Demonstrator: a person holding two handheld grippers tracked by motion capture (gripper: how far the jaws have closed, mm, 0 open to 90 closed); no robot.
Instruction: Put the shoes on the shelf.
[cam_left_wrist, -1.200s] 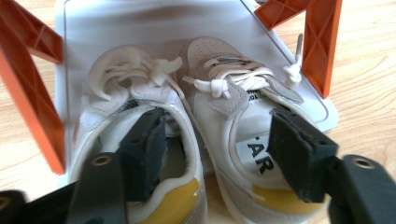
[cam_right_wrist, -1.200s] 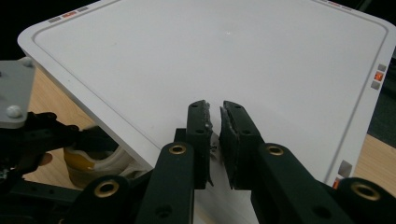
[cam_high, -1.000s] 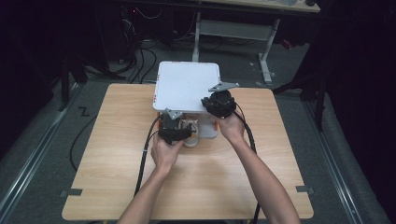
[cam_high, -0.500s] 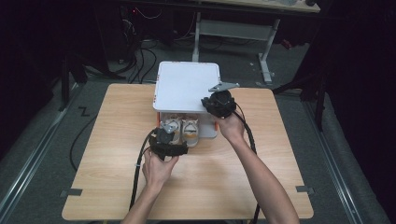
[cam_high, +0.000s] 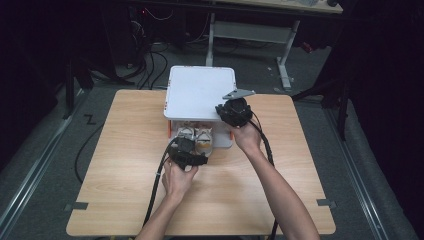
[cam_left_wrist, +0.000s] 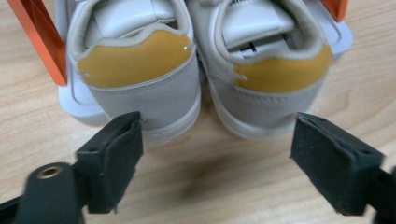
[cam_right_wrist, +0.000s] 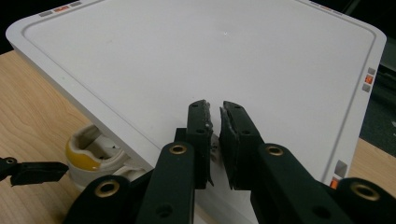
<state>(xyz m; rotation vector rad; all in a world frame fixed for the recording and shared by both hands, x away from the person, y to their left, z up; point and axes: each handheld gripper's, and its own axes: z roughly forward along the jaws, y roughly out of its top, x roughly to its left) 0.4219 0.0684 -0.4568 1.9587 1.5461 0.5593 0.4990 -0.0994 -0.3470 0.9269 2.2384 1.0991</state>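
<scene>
A pair of white shoes (cam_high: 196, 136) with yellow heel patches lies in a white box, heels poking out under its raised lid (cam_high: 200, 92). In the left gripper view the left shoe (cam_left_wrist: 140, 74) and the right shoe (cam_left_wrist: 275, 79) stand side by side just beyond my left gripper (cam_left_wrist: 217, 149). It is open; its jaws have just been closing a little, with nothing between them. My right gripper (cam_right_wrist: 215, 109) is shut and lies over the lid's front edge (cam_right_wrist: 116, 126). In the high view it sits at the lid's front right corner (cam_high: 231, 112).
The box stands at the far middle of the wooden table (cam_high: 125, 165). Orange hinge pieces (cam_left_wrist: 39, 39) flank the shoes. Cables trail from both grippers toward the near edge. A desk frame (cam_high: 285, 55) and floor cables lie beyond the table.
My left gripper has drawn back from the box opening toward the person and sunk lower, leaving the shoe heels uncovered. The right gripper and the lid have stayed put.
</scene>
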